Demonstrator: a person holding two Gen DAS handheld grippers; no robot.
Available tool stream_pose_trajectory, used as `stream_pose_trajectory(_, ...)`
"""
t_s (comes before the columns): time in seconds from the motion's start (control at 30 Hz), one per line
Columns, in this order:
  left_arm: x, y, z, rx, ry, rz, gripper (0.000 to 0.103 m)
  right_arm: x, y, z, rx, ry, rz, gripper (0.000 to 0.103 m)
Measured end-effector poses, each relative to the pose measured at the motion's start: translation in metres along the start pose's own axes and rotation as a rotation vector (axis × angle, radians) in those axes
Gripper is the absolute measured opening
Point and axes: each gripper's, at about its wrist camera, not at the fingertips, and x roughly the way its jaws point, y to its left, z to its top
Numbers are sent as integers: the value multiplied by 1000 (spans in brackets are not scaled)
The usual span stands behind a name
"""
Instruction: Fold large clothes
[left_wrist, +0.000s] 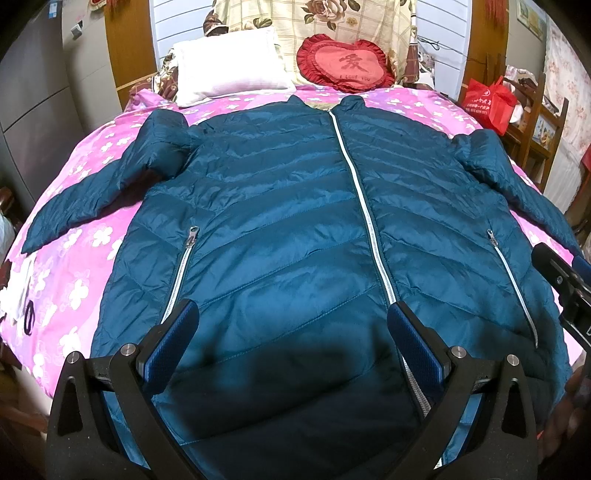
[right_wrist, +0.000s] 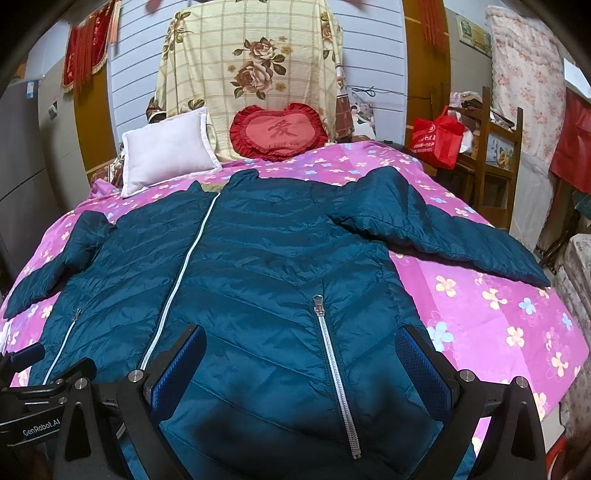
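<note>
Below both tongs, jacket (left_wrist: 280, 206) hem cut off, shadowed

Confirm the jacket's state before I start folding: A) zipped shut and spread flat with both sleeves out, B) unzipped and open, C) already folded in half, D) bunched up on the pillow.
A: the jacket lies flat on the bedspread, its front zipper closed up to the collar and both sleeves spread outward.

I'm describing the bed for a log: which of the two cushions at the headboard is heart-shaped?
The red cushion, ruffled around its edge with a character on its face; the white pillow beside it is plain and rectangular.
</note>
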Motion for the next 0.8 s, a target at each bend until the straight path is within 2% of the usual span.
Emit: stream_pose_trajectory(0.8,1,3,-1,-12,4,-1,102,1,-2,0,-5,0,0,102)
